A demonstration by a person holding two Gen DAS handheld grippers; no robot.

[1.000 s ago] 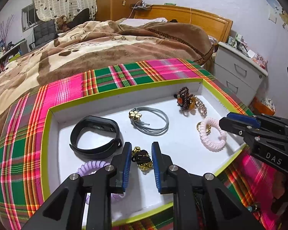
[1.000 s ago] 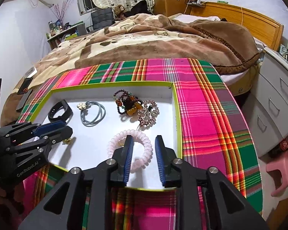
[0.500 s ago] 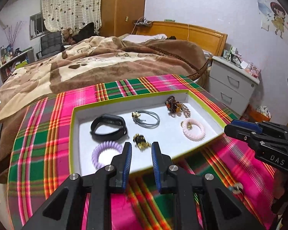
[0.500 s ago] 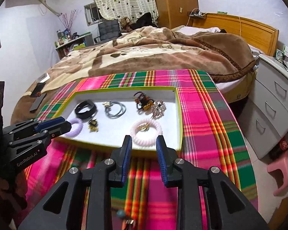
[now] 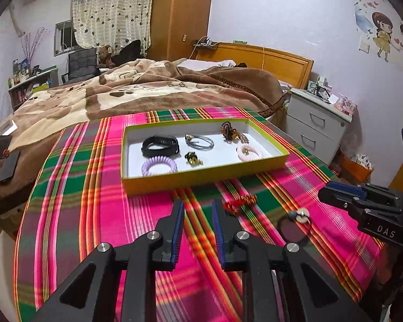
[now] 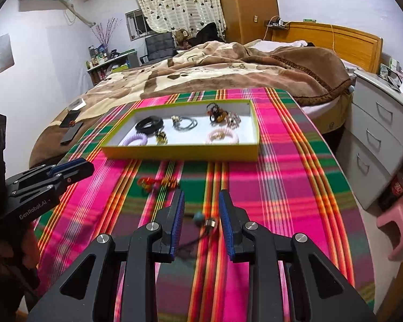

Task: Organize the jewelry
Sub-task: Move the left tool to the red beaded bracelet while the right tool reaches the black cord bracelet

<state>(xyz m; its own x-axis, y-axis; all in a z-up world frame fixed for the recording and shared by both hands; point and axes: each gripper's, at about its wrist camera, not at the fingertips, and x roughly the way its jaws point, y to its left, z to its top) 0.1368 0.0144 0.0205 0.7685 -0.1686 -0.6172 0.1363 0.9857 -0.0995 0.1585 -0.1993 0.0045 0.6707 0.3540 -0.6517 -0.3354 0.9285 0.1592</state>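
Observation:
A yellow-green tray [image 5: 201, 179] [image 6: 180, 153] with a white floor sits on the plaid cloth. It holds a black band [image 5: 160, 145], a grey hair tie [image 5: 201, 141], a purple coil tie [image 5: 159, 165], a pink coil tie [image 5: 249, 153], a gold clip [image 5: 193, 158] and a beaded piece [image 5: 229, 132]. In front of the tray lie a red-orange beaded bracelet [image 5: 239, 201] [image 6: 158, 182] and a black cord with a bead and charm [image 5: 295, 221] [image 6: 205, 221]. My left gripper [image 5: 197, 228] is open and empty. My right gripper [image 6: 201, 220] is open over the cord.
The plaid cloth [image 5: 94, 201] covers a table beside a bed with a brown blanket [image 5: 147, 88]. White drawers [image 5: 317, 131] stand at the right. Phones [image 5: 5, 158] lie on the bed at the left. A pink stool [image 6: 397, 225] is on the floor.
Both grippers have pulled back from the tray toward the table's near edge. The tray now looks farther off, and the bracelet and cord on the cloth have come into view.

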